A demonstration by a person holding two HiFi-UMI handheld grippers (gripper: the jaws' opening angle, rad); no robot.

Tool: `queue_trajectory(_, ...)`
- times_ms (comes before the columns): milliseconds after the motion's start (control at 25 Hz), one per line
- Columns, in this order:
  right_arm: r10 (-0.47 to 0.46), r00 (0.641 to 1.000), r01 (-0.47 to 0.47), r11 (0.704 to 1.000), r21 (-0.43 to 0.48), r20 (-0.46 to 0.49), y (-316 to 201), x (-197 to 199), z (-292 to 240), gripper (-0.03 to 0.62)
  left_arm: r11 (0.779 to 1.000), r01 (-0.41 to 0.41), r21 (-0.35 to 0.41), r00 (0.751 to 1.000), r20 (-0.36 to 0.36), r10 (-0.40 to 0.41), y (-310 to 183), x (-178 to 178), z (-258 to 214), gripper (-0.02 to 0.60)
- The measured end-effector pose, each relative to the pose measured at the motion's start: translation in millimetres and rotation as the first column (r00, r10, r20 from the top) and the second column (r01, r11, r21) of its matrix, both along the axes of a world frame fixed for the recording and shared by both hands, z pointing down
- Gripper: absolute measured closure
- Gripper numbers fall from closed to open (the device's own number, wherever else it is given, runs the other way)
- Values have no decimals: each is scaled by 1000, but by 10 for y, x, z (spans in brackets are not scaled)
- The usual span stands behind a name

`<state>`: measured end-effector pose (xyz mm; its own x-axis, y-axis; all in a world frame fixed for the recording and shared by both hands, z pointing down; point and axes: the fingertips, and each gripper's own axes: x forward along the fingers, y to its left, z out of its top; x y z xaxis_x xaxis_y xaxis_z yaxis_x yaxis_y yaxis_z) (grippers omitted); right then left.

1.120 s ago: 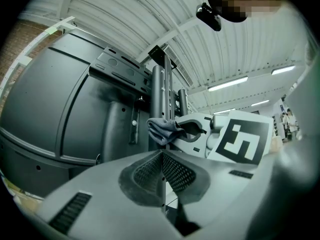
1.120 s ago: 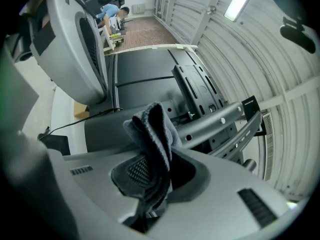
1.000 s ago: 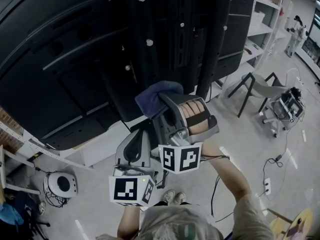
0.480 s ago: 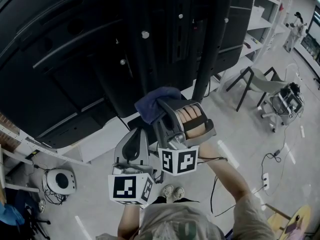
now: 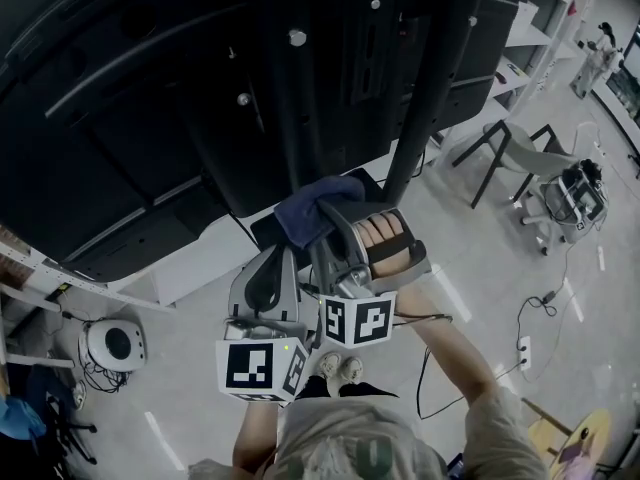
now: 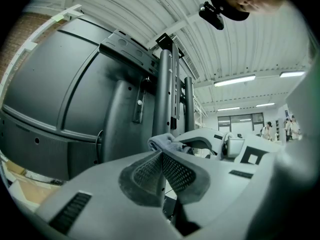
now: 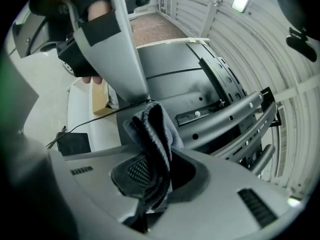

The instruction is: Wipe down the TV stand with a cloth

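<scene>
Through the head view I see a pale grey floor [image 5: 490, 258] marked with white tape, where a black cable trails to a power strip [image 5: 522, 350]; a grey chair [image 5: 505, 140] on black legs stands near a small wheeled cart [image 5: 572, 200]. White open shelving [image 5: 535, 23] rises at the far right, and a round white device [image 5: 112, 343] sits low at the left. Overhead I make out a ribbed white ceiling [image 6: 125, 4] with strip lights [image 6: 235, 80], a brick wall [image 6: 17, 44] to one side, and windows [image 6: 240, 120] far back.
</scene>
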<state>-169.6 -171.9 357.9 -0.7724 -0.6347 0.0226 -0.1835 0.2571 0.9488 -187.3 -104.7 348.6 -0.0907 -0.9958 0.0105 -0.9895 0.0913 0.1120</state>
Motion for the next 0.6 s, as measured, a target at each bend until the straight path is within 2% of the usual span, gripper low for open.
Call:
queue_trajectory(320, -1, 999, 0, 999, -49, -32, 7, 1, 317, 537, 999, 18, -30, 1000, -24, -19, -15, -69, 149, 566)
queue_trajectory(600, 8, 998, -14, 996, -86, -67, 56, 3, 652, 537, 1000, 29, -10, 999, -16, -29, 52, -71, 226, 566)
